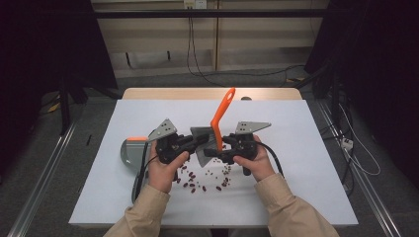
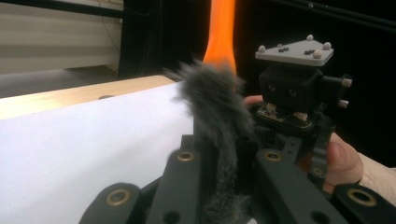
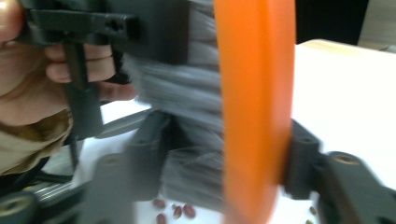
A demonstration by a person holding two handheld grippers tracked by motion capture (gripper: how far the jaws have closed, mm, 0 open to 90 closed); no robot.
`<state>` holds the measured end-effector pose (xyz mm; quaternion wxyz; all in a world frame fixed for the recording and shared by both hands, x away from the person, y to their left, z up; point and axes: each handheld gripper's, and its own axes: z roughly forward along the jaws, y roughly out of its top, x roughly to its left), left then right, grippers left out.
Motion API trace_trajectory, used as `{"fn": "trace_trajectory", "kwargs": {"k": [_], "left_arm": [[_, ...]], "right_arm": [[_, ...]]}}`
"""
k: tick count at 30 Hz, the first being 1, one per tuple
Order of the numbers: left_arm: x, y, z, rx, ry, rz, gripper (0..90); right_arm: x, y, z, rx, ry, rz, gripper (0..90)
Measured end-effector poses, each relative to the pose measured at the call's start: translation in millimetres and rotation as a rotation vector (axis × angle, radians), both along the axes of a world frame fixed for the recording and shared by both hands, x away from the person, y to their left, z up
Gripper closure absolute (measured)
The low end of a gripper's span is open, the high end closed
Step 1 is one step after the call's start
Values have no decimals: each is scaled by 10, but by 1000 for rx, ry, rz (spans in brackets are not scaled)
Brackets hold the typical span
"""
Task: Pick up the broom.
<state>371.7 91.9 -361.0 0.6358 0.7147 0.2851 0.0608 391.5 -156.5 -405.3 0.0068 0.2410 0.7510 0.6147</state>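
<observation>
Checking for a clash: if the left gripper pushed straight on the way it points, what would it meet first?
Probably the right gripper, just beyond the grey brush bristles between the left gripper's jaws; depth is unclear.

A white sheet (image 1: pixel 296 163) is covering the desk (image 1: pixel 207 93) beneath both tongs, the desk's bare wooden edge showing well beyond them. A grey dustpan with an orange trim (image 1: pixel 129 150) is lying flat just to the outer side of the left tongs. Dark cables (image 1: pixel 192 54) are hanging down the pale wall far beyond the tongs. A white plug (image 1: pixel 348 144) is lying on the floor, well out past the right tongs.
</observation>
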Motion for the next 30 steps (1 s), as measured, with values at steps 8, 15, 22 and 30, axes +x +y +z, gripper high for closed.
{"fn": "trace_trajectory", "kwargs": {"k": [8, 15, 22, 30], "left_arm": [[34, 34, -10, 1, -2, -16, 826], [45, 29, -30, 60, -32, 7, 761], [60, 32, -44, 87, -34, 10, 708], [64, 52, -39, 94, -8, 23, 514]], "right_arm": [[-26, -134, 59, 29, 27, 13, 690], [-68, -158, 107, -13, 29, -39, 698], [-87, -190, 148, -39, 44, -62, 699], [-84, -279, 202, -85, 47, -118, 700]]}}
